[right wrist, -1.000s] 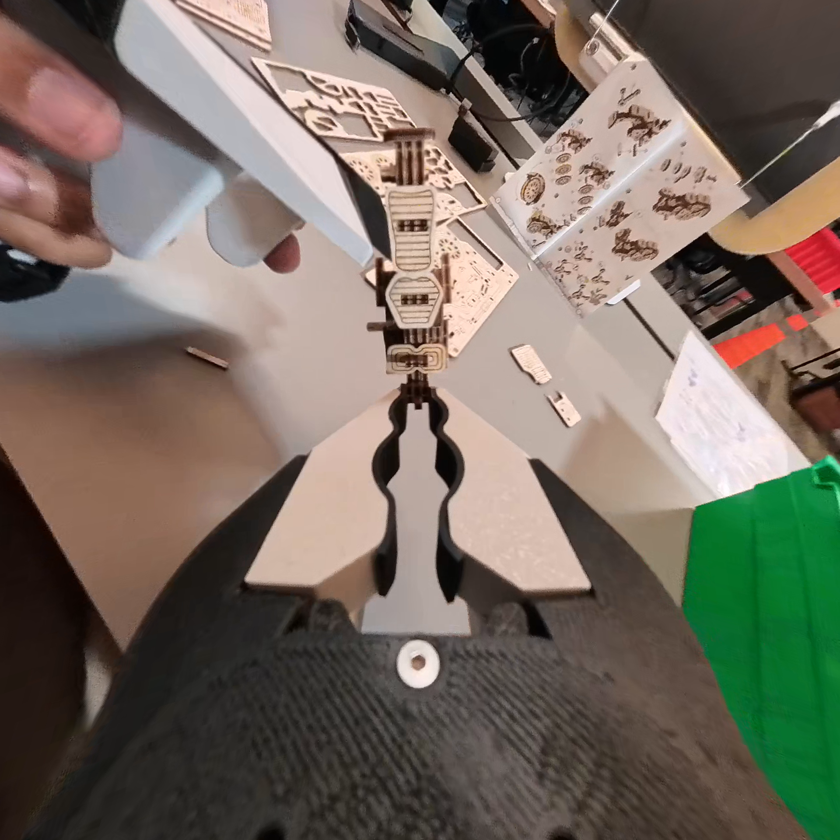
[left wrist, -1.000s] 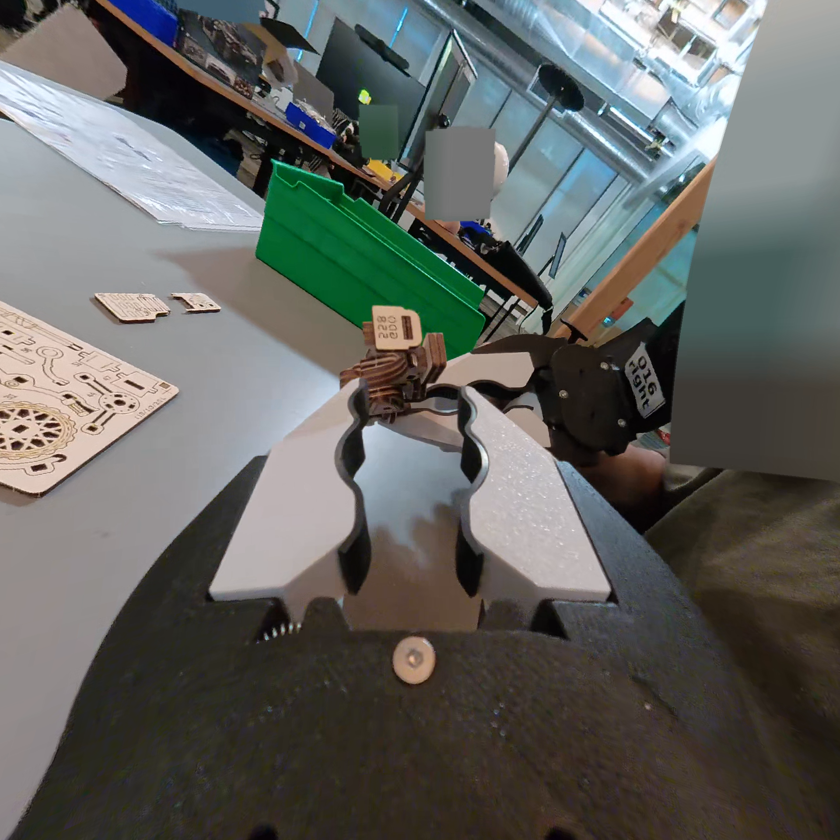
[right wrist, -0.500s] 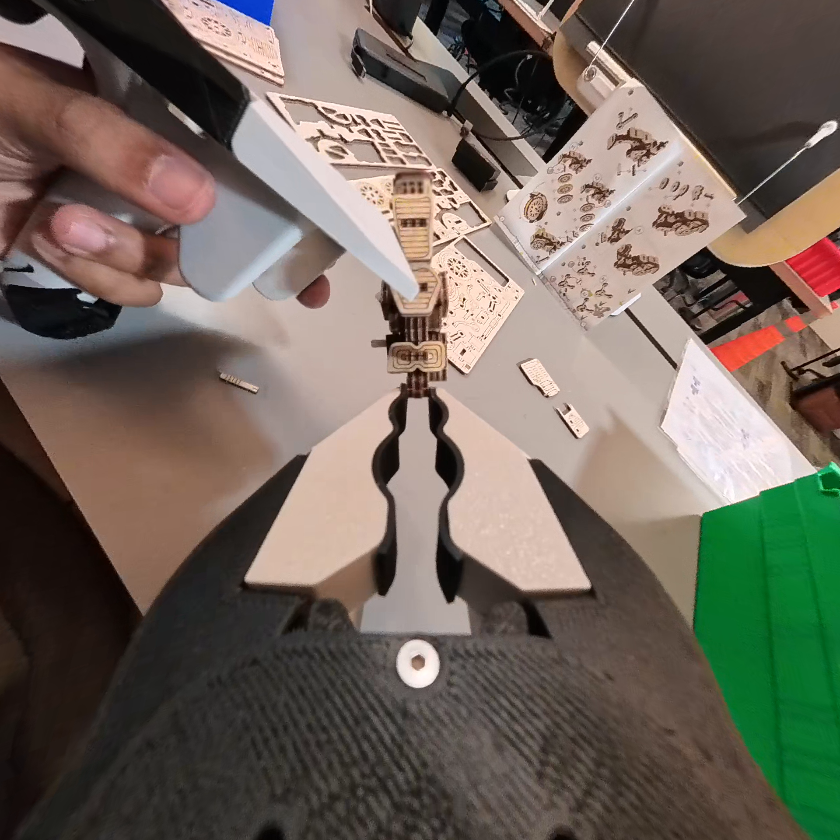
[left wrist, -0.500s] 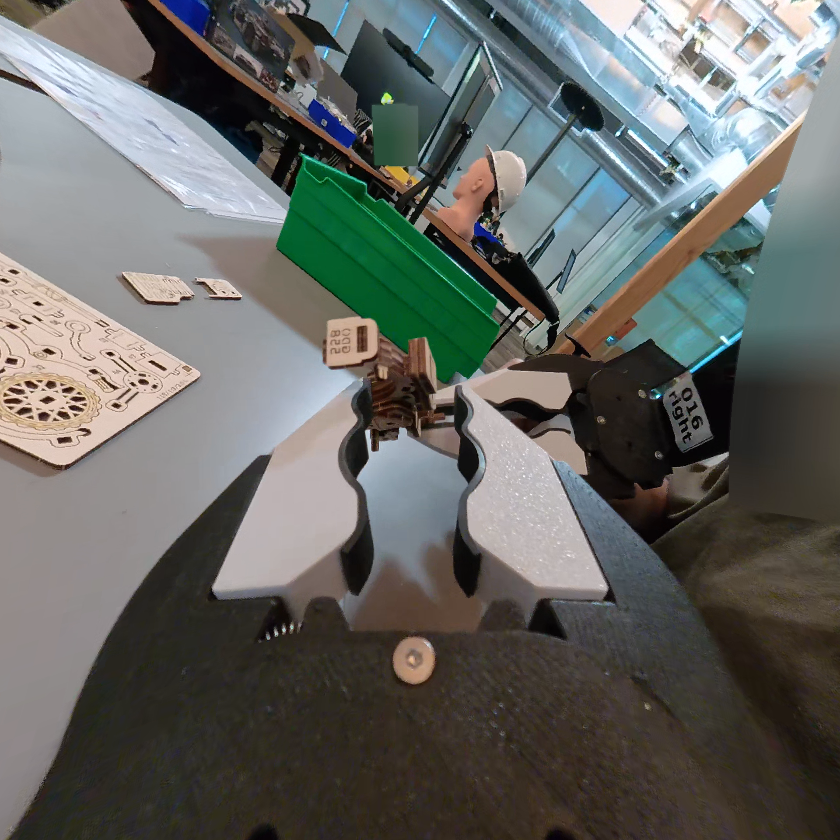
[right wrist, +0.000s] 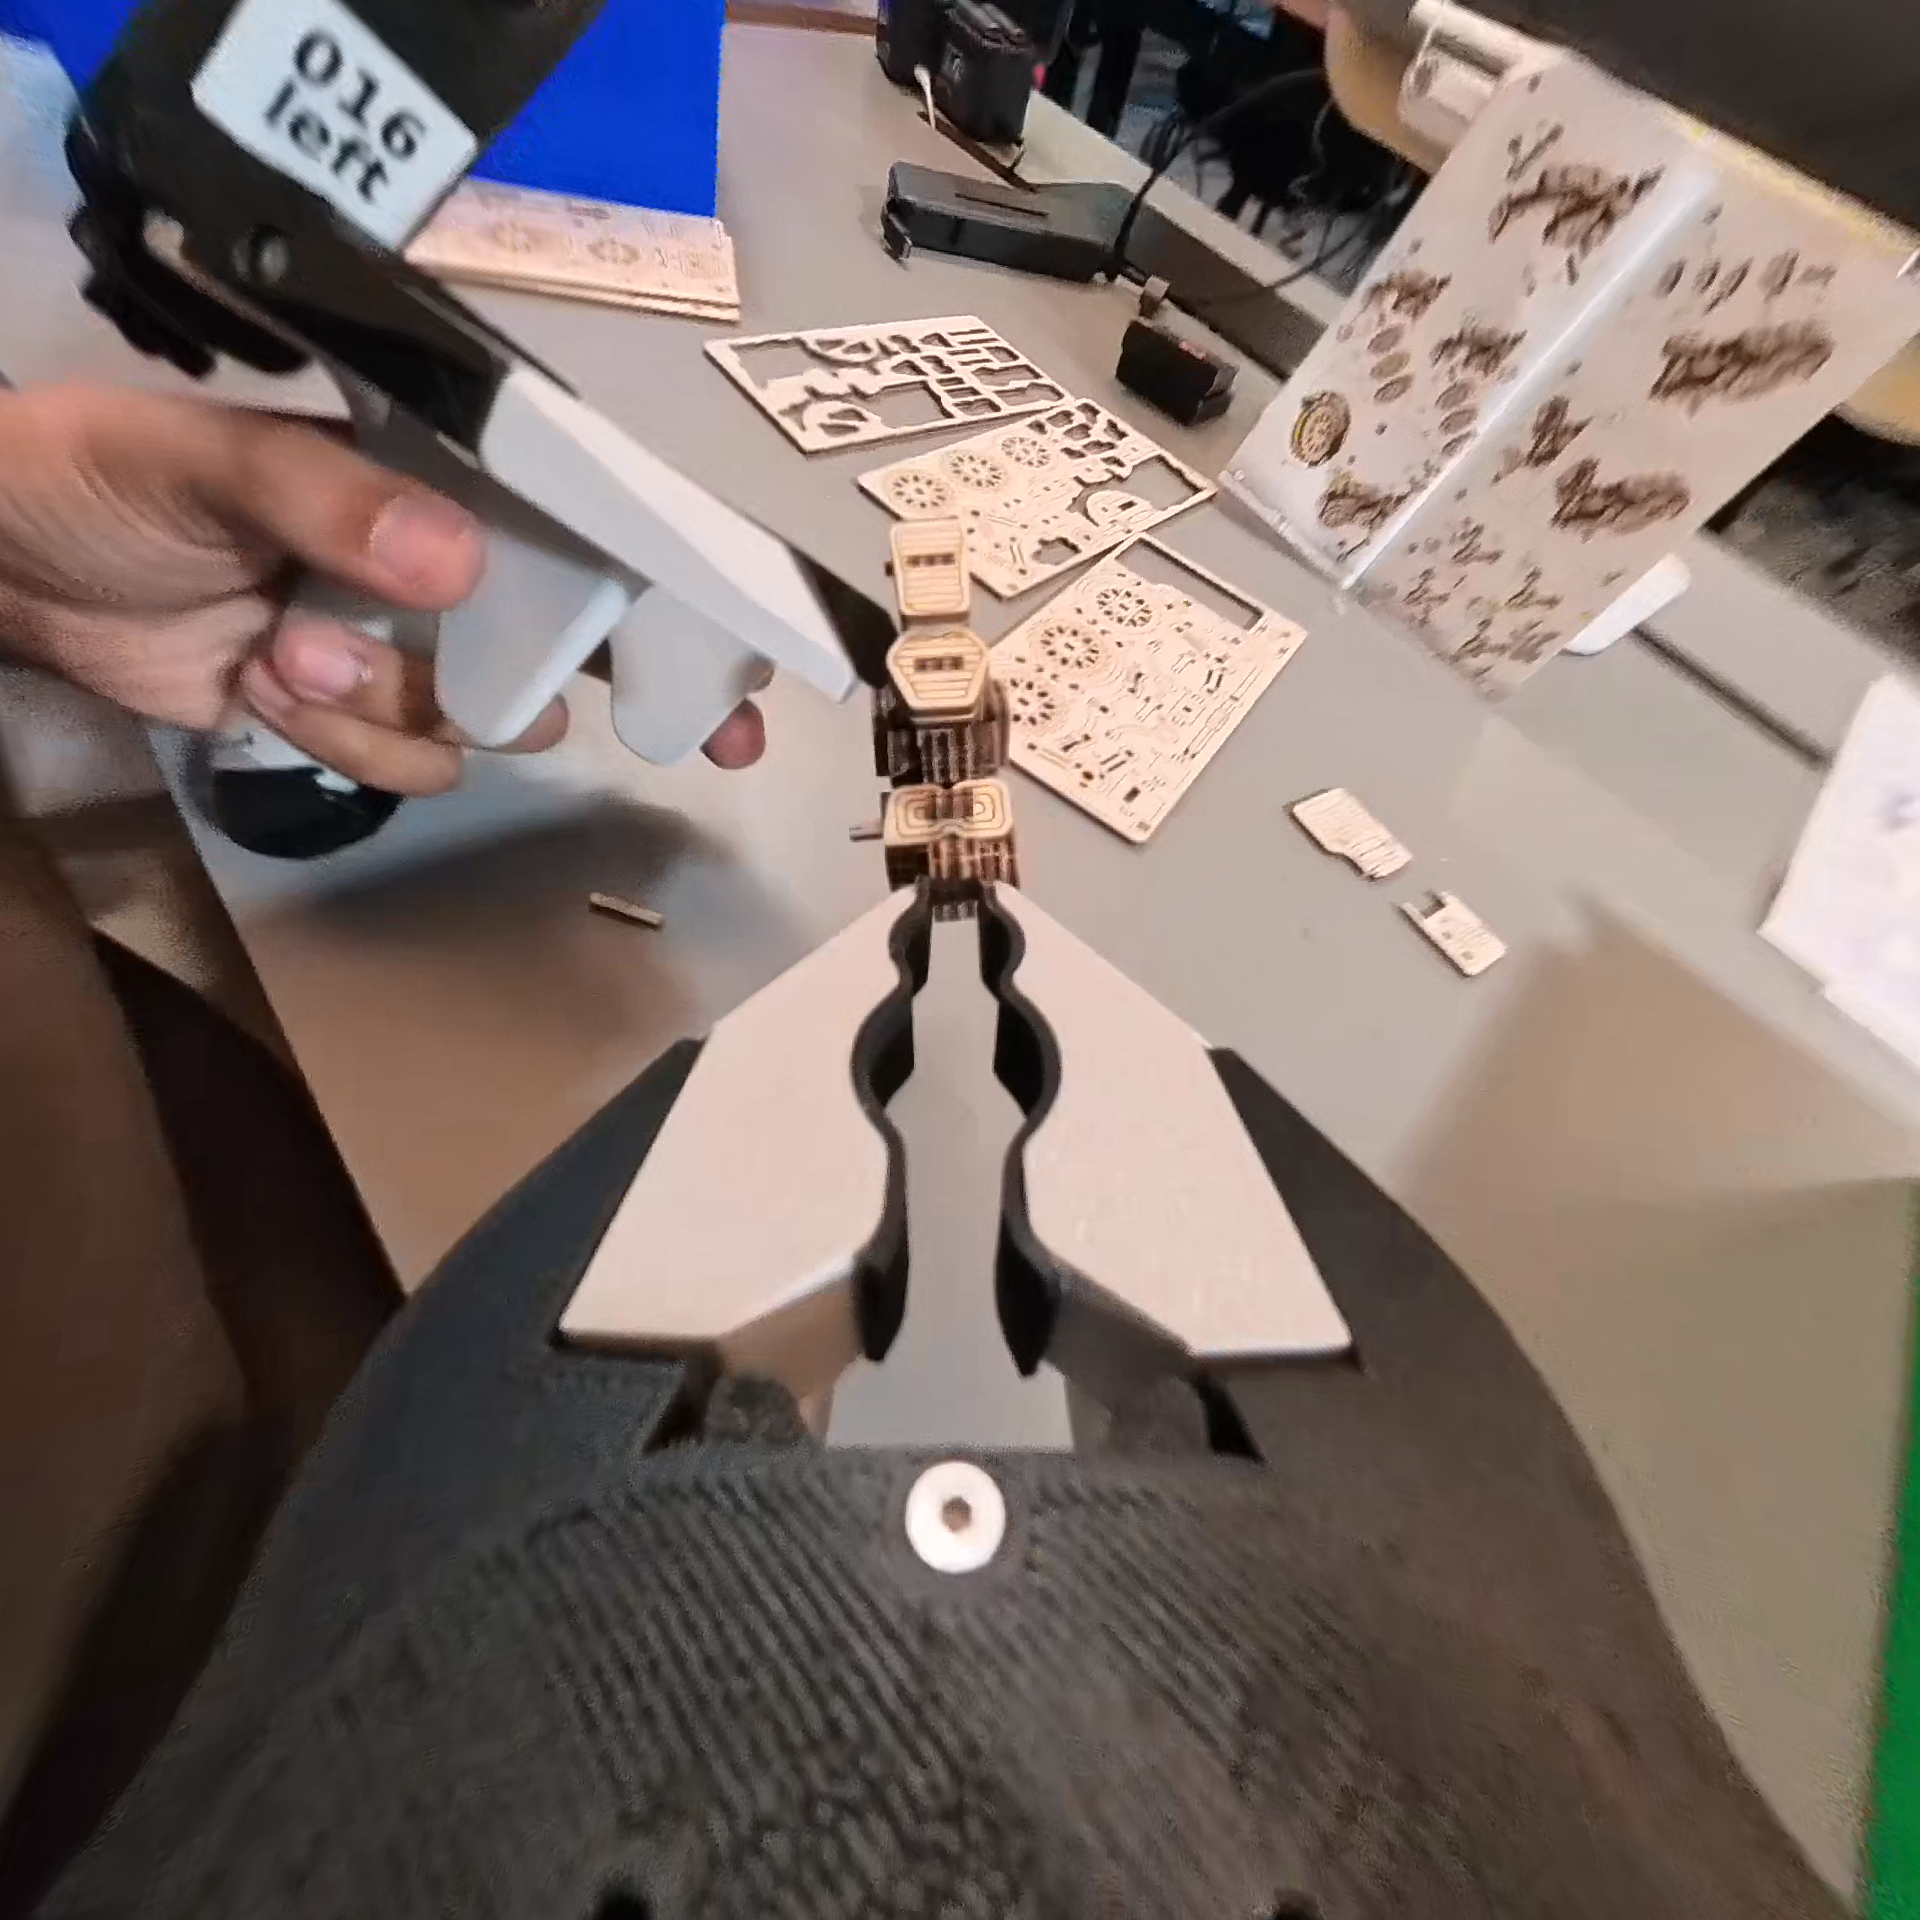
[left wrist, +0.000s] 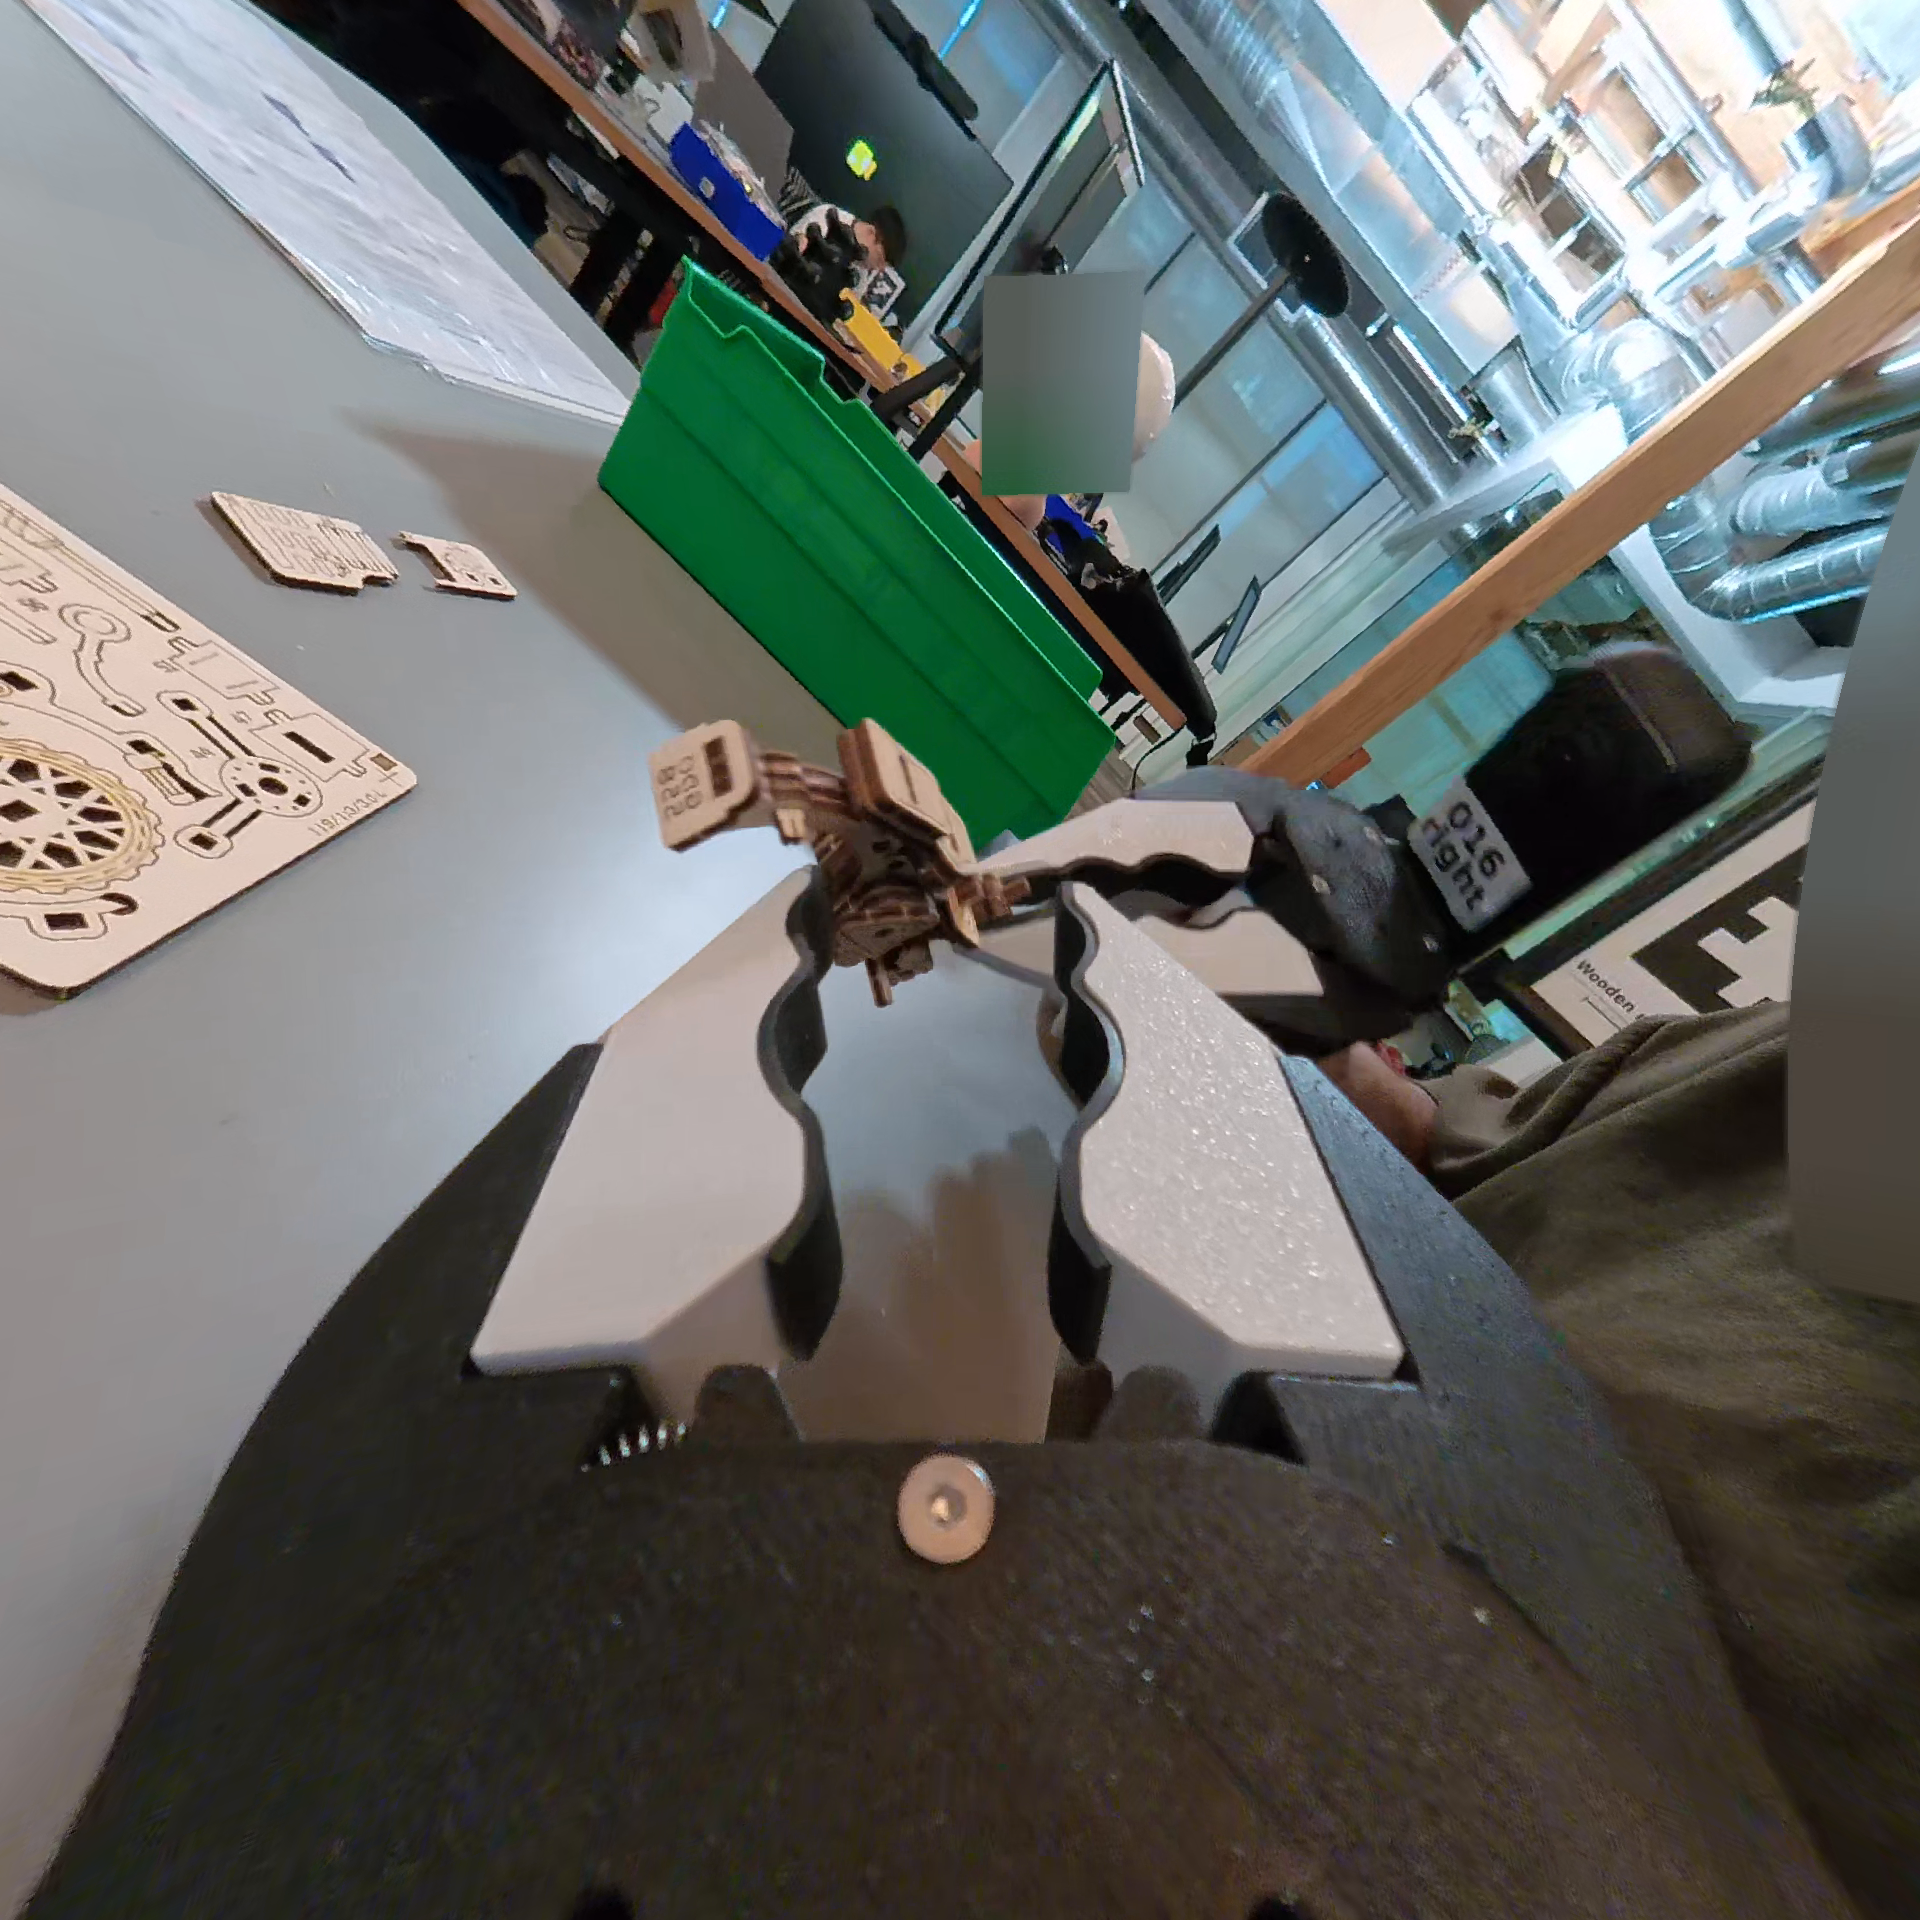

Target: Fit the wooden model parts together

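Right wrist view shows the right hand-held gripper (right wrist: 951, 904) closed on the near end of the wooden model (right wrist: 943, 727), which is held in the air above the grey counter (right wrist: 1195, 935). The left hand-held gripper (left wrist: 925, 925) has its fingers apart, and only one fingertip (left wrist: 805, 935) touches the model's side. To join the parts well, I think the right should hold steady while the left pushes slowly and straight, because thin wooden tabs can break. Loose pieces (right wrist: 1351, 831) and cut sheets (right wrist: 1132, 675) lie far right.
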Available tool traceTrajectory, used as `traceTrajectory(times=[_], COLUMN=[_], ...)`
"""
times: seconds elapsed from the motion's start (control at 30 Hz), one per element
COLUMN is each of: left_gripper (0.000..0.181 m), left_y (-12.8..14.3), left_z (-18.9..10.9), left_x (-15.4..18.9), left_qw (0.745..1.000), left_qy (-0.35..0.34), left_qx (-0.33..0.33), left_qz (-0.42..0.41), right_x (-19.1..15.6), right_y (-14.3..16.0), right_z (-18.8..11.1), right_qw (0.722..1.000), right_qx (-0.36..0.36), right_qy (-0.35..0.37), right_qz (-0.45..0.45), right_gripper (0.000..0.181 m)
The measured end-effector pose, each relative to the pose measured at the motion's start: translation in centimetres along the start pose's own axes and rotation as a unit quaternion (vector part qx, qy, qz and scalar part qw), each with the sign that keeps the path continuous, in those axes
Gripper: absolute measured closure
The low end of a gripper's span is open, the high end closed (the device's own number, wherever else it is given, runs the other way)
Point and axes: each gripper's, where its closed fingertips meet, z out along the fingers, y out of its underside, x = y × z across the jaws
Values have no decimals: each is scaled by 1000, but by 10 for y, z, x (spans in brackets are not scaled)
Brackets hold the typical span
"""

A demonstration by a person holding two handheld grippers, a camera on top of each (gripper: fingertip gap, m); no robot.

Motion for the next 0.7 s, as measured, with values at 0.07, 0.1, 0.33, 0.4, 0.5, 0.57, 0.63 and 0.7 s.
traceTrajectory(times=[0.07, 0.1, 0.33, 0.4, 0.5, 0.57, 0.63, 0.7], left_gripper=[137, 133, 117, 115, 112, 113, 113, 115], left_y=[2, 2, 5, 10, 15, 15, 15, 13], left_z=[0, 0, -4, -5, -4, -5, -7, -8], left_x=[-2, -4, -28, -38, -42, -44, -48, -51], left_qw=[1000, 1000, 996, 992, 987, 986, 984, 982], left_qy=[-1, -6, -64, -90, -105, -113, -125, -134], left_qx=[-7, -10, -45, -70, -94, -96, -100, -101], left_qz=[-3, -4, 31, 54, 72, 75, 76, 82], right_x=[4, 6, 13, 14, 15, 19, 21, 22], right_y=[3, 4, 18, 22, 28, 30, 30, 31], right_z=[-1, -2, -5, -5, -4, -4, -4, -4], right_qw=[998, 995, 964, 959, 959, 965, 970, 974], right_qx=[2, 3, -4, -8, -23, -25, -24, -27], right_qy=[-33, -51, -147, -157, -157, -142, -133, -122], right_qz=[57, 87, 223, 235, 234, 218, 202, 187], right_gripper=[175, 175, 181, 181, 181, 181, 181, 181])
